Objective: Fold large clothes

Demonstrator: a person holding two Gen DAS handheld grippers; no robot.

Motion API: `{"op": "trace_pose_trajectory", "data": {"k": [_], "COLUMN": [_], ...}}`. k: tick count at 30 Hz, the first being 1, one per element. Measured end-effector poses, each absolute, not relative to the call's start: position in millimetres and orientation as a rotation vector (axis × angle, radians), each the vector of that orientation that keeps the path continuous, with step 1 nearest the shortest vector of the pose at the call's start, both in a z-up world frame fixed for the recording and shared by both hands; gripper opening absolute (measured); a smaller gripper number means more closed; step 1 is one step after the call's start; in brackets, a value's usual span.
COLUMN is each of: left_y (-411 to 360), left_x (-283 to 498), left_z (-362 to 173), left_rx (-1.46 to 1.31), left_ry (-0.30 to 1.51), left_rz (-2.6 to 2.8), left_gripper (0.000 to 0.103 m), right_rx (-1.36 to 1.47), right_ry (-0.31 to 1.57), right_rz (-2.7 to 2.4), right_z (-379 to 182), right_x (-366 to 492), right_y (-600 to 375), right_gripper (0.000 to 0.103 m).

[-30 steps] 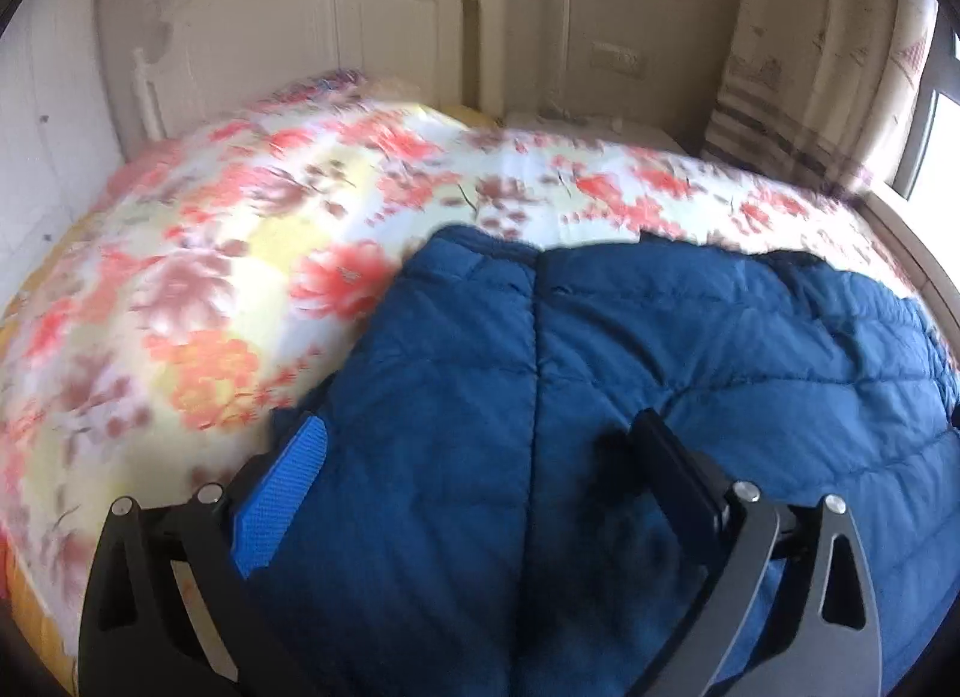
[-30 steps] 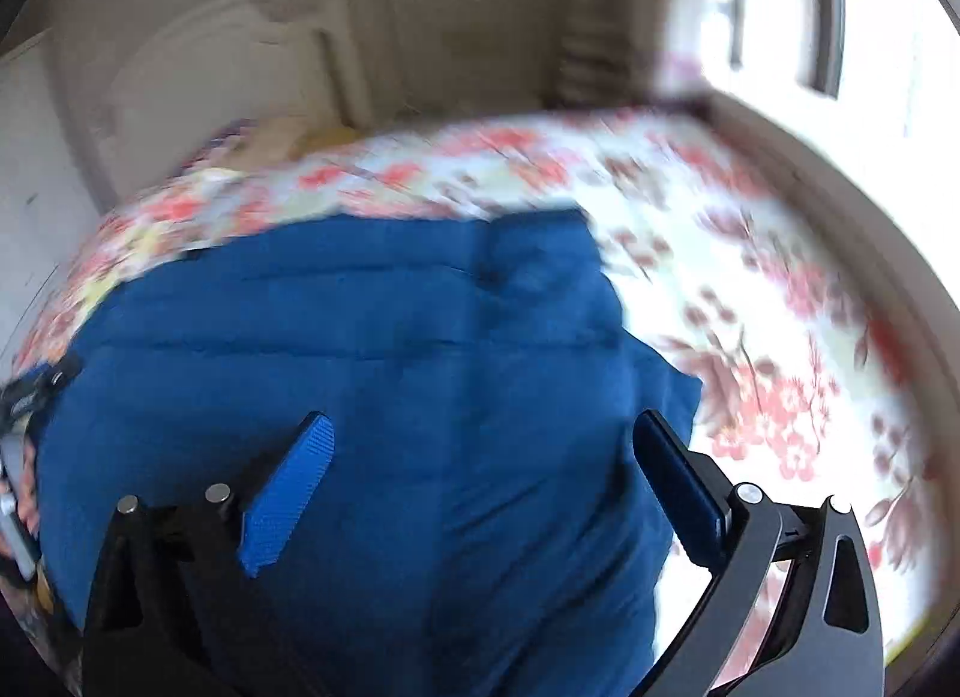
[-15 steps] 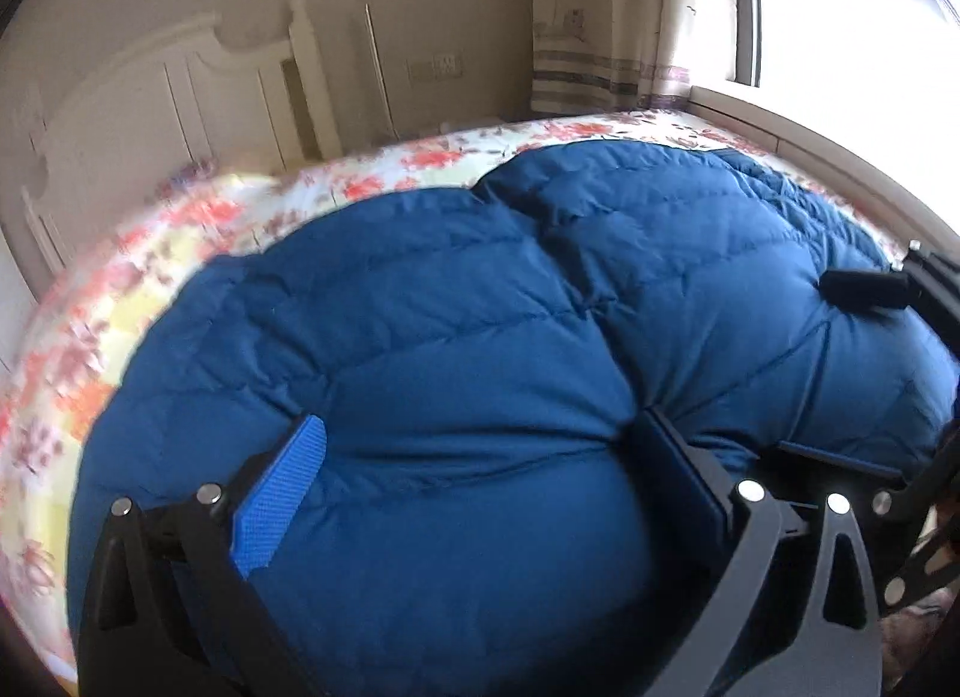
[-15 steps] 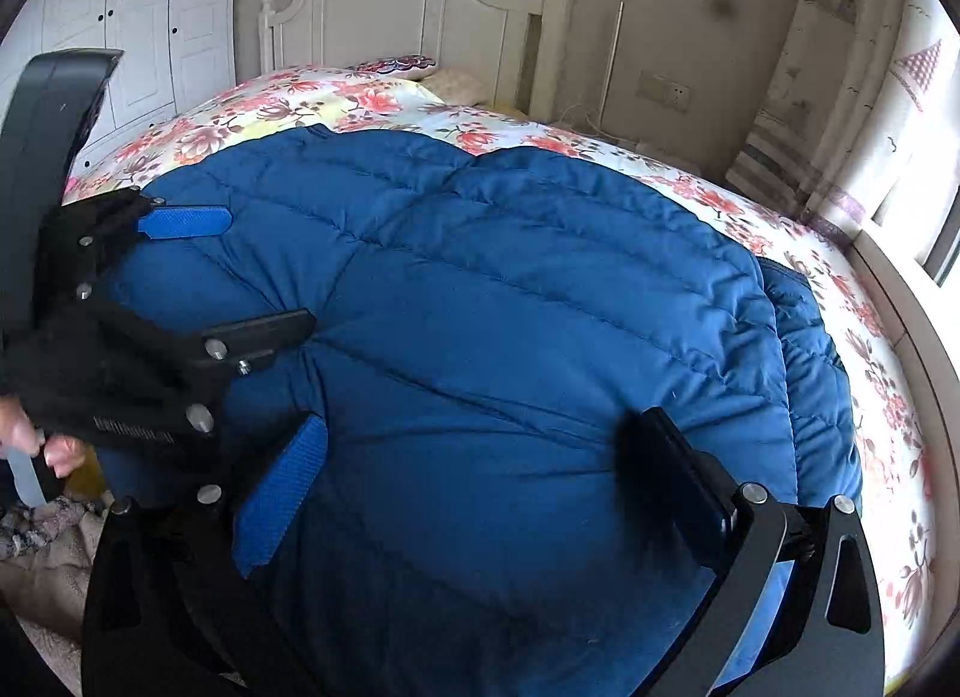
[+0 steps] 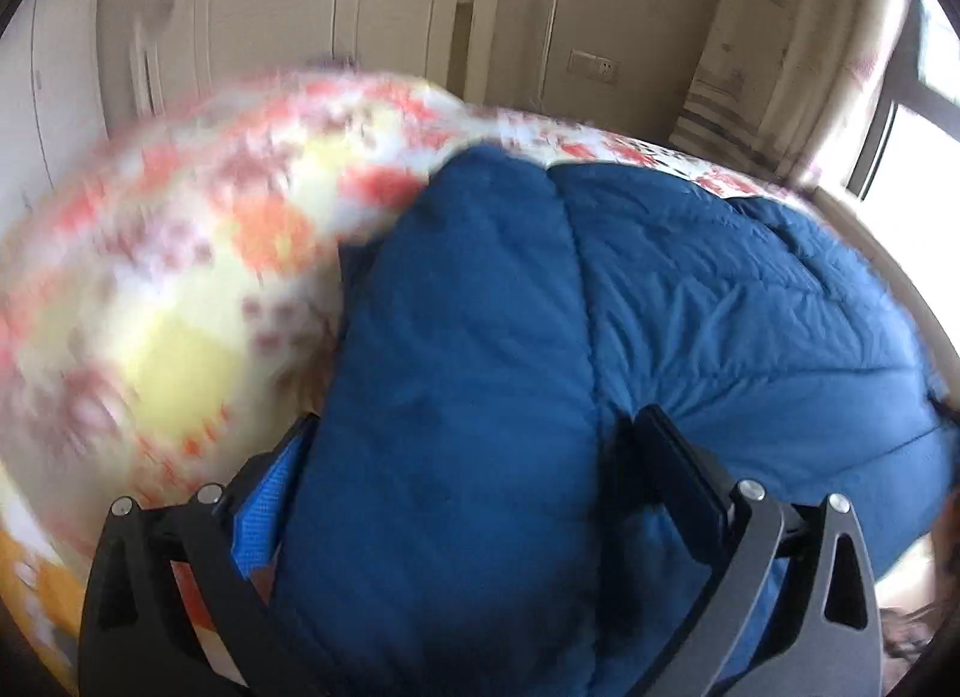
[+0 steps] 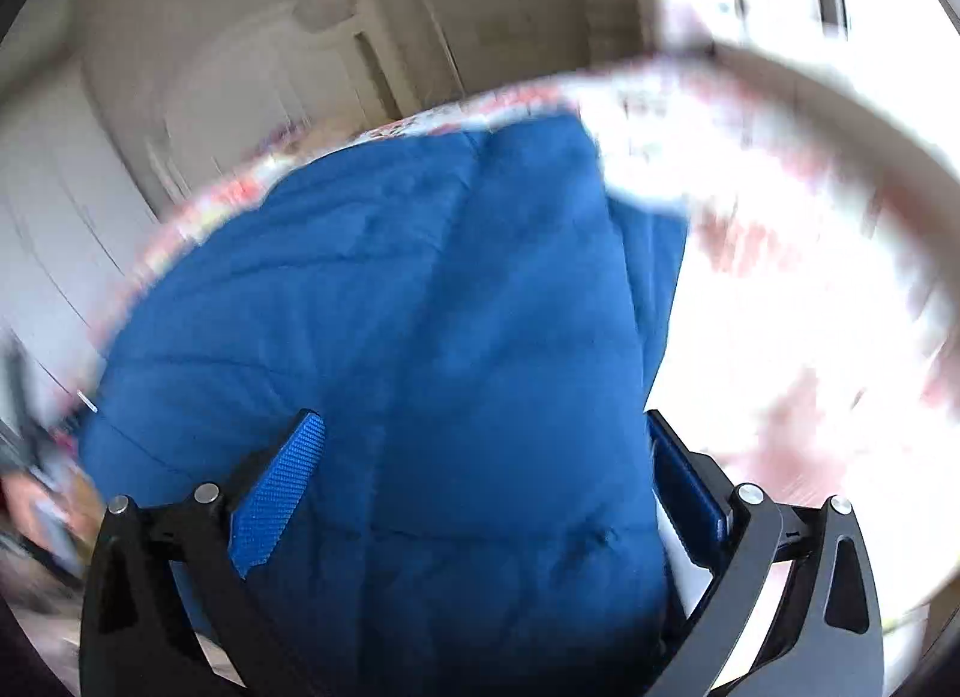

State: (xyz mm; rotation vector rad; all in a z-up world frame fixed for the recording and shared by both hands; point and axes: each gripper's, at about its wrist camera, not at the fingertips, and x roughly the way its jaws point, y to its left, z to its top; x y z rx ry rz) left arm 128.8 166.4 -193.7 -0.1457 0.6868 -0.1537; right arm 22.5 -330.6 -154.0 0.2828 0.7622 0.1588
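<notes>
Jacket: the blue quilted jacket [image 5: 690, 301] lies on the floral bedspread [image 5: 180, 277], its left edge raised in a thick fold.
Left gripper: my left gripper [image 5: 474, 445] has its jaws wide, straddling that fold — fabric bulges between them, covering most of the blue left pad.
Right gripper: my right gripper [image 6: 480, 445] is spread just as wide over the jacket's [image 6: 420, 277] right edge.
Open room: bare bedspread [image 6: 810, 337] right of the jacket, blurred and sunlit — the headboard [image 5: 300, 24] stands beyond it.
</notes>
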Motion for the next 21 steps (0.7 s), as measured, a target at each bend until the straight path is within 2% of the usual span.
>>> {"op": "trace_pose_trajectory", "data": {"k": [3, 7, 12, 15, 18, 21], "left_y": [166, 155, 117, 76, 40, 38], "left_x": [132, 121, 73, 61, 71, 76], "left_z": [-195, -184, -147, -148, -178, -193], "left_rx": [-0.148, -0.081, 0.066, 0.144, 0.225, 0.246], "left_ry": [0.692, 0.651, 0.480, 0.487, 0.595, 0.588], "left_rz": [-0.149, -0.066, -0.136, -0.269, -0.334, -0.325], "left_gripper": [0.101, 0.099, 0.099, 0.099, 0.100, 0.101], "right_rx": [0.271, 0.111, -0.018, -0.091, -0.201, -0.202], "right_ry": [0.788, 0.737, 0.617, 0.658, 0.685, 0.690], "right_rz": [0.130, 0.018, 0.209, 0.292, 0.265, 0.281], "right_z": [-151, -127, -93, -107, -136, -142], "right_x": [26, 14, -21, -16, -2, 6], "right_y": [-329, -304, -243, -205, -179, -182], "right_gripper": [0.098, 0.098, 0.098, 0.098, 0.099, 0.099]}}
